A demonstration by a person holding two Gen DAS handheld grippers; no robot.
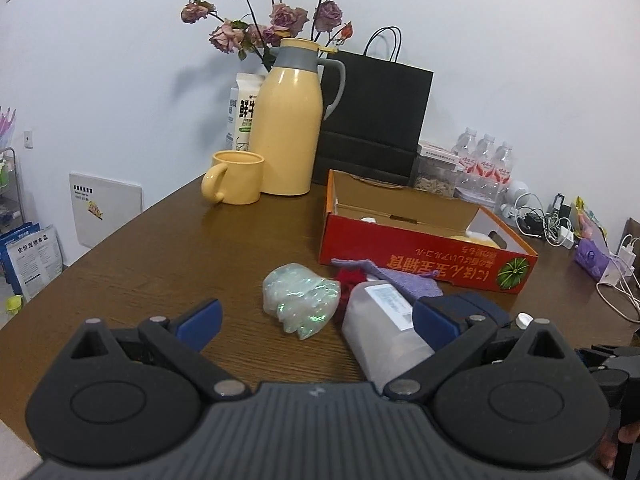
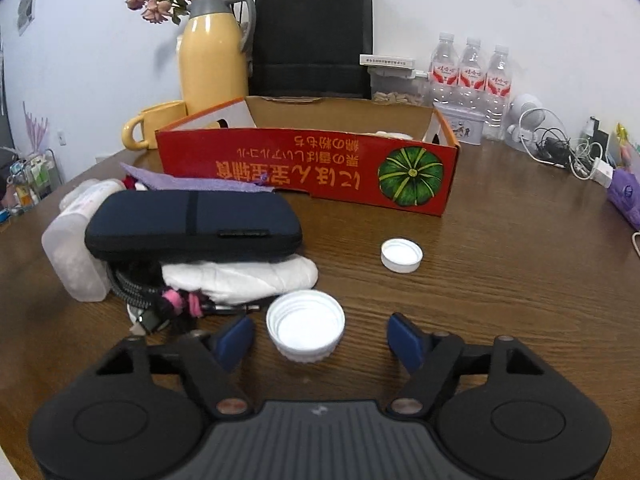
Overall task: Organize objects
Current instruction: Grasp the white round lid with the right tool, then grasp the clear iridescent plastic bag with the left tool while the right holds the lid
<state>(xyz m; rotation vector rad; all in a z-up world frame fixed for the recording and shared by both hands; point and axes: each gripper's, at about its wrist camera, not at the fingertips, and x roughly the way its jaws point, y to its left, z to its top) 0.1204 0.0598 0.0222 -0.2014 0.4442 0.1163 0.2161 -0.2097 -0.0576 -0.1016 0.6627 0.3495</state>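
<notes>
Right gripper (image 2: 320, 338) sits low over the table (image 2: 500, 280), fingers spread wide, holding nothing. The large white cap (image 2: 305, 330) lies open side up between the fingertips, closer to the left pad; contact can't be confirmed. Judgement: light, rigid plastic with a ribbed outer rim, so pinch across the rim at 3 and 9 o'clock. It looks likely to skid on the smooth wood if one pad lands first, so centre it before closing.

A smaller white cap (image 2: 401, 255) lies at 1 o'clock, well apart. The red box (image 2: 304, 168) stands at 12 o'clock, the probable drop target. The dark case (image 2: 192, 224) rests on folded white cloth (image 2: 240, 276) at 10 o'clock.

Left gripper (image 1: 316, 320) is also low and level, fingers wide, empty. A crumpled iridescent wrap (image 1: 300, 300) lies at 12 o'clock just ahead of it: soft, almost weightless, grab anywhere. A frosted bottle (image 1: 376, 324) lies on its side at 1 o'clock beside the right finger.
</notes>
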